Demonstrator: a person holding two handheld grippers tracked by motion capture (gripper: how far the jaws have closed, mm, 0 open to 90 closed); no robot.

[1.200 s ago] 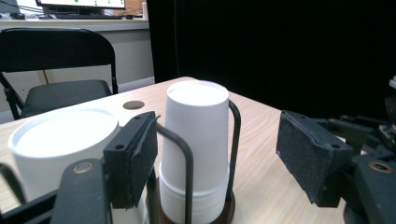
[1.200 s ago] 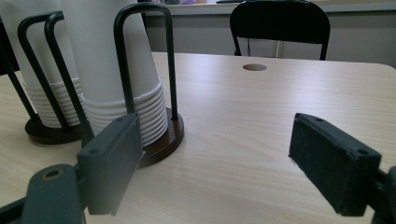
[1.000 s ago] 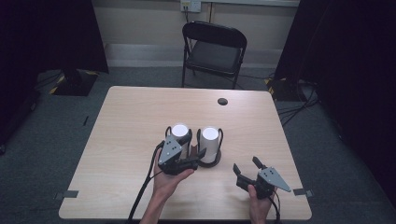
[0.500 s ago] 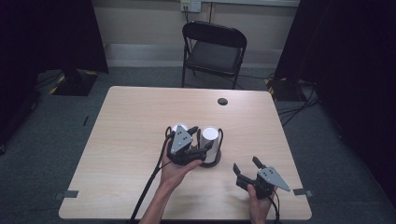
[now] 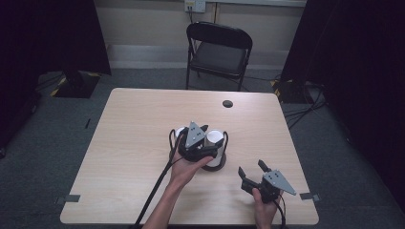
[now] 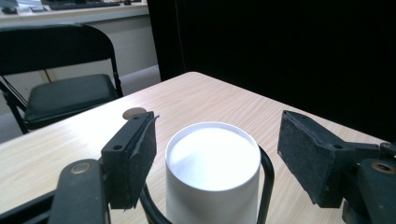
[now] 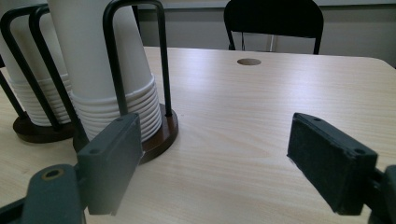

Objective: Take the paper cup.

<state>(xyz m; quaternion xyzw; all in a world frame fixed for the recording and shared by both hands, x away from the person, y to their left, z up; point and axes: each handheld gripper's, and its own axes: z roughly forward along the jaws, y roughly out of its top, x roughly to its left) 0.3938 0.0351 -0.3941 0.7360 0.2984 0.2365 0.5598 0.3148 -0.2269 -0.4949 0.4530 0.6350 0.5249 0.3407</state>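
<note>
White cup stack (image 6: 212, 172) in black wire holder (image 7: 140, 60), left gripper (image 6: 215, 158) jaws apart astride its top, just been opening, right gripper (image 7: 233, 163) wide, empty

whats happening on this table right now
A person works two handheld grippers over a wooden table. The left gripper hangs open over the right stack of white cups, pads either side but not pressing. That stack sits upside down in a black wire holder, beside a second stack. The right gripper rests open near the table's front edge.
</note>
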